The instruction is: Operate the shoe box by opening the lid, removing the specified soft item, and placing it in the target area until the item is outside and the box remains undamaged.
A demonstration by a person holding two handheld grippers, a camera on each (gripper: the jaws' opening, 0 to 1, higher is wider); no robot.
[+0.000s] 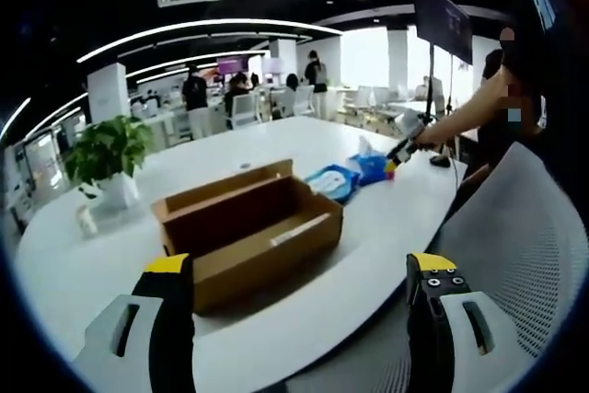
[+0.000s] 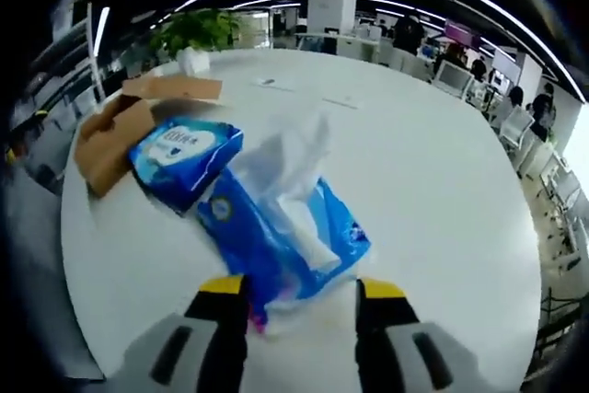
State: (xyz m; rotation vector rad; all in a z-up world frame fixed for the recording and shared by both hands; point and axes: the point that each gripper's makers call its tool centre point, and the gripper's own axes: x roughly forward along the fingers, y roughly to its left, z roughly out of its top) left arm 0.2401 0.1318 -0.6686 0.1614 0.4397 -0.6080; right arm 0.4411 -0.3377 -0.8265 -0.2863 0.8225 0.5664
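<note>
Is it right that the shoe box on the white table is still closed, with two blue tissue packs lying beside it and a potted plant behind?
Not quite: the shoe box is open, its lid folded back and the inside bare, as the left gripper view shows. The rest holds: two blue tissue packs lie beside it on the white table, and a potted plant stands behind.

Grey grippers' black fingers (image 1: 171, 319) with yellow tips; person's dark top (image 1: 543, 34).
</note>
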